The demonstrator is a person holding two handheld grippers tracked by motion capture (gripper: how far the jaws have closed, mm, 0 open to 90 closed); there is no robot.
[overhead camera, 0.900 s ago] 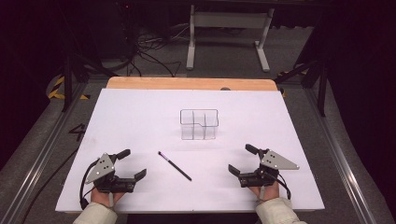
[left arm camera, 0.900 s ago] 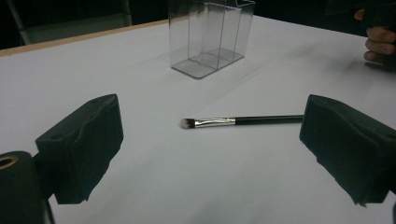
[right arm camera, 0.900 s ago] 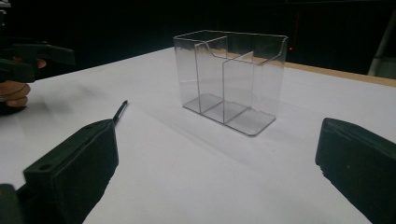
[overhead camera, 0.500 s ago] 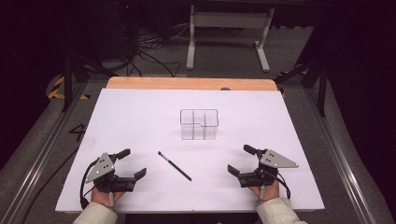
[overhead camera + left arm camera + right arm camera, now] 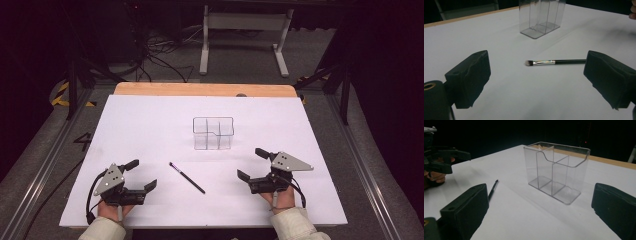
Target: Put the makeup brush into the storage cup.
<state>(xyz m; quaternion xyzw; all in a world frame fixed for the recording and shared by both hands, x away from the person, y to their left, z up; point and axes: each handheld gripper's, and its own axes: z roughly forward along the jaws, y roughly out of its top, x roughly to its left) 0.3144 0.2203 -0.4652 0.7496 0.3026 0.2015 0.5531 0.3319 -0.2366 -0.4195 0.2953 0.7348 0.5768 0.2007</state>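
The table (image 5: 150, 125), covered by a white sheet, is seen from above, with a strip of bare wood left uncovered along its far edge. Its near edge is cut off at the bottom of the high view, where only the cuffs of the person's sleeves are shown.

A clear plastic organizer (image 5: 213, 133) is stood upright near the middle of the table, divided into compartments by inner walls. Its walls are hard to make out against the white sheet in the high view; in the left gripper view its top is cut off by the frame.

The left gripper (image 5: 139, 175) is held low at the near left of the table, the right gripper (image 5: 252, 164) at the near right. Both pairs of jaws are spread wide, and nothing is gripped or touched by either. Each gripper's own jaws are cropped by the bottom of its view.

A slim black makeup brush (image 5: 187, 177) is laid flat on the table between the two grippers, nearer than the organizer and apart from it. Its handle end is hidden behind one jaw in the left gripper view, and its bristle end is hidden behind a jaw in the right gripper view.
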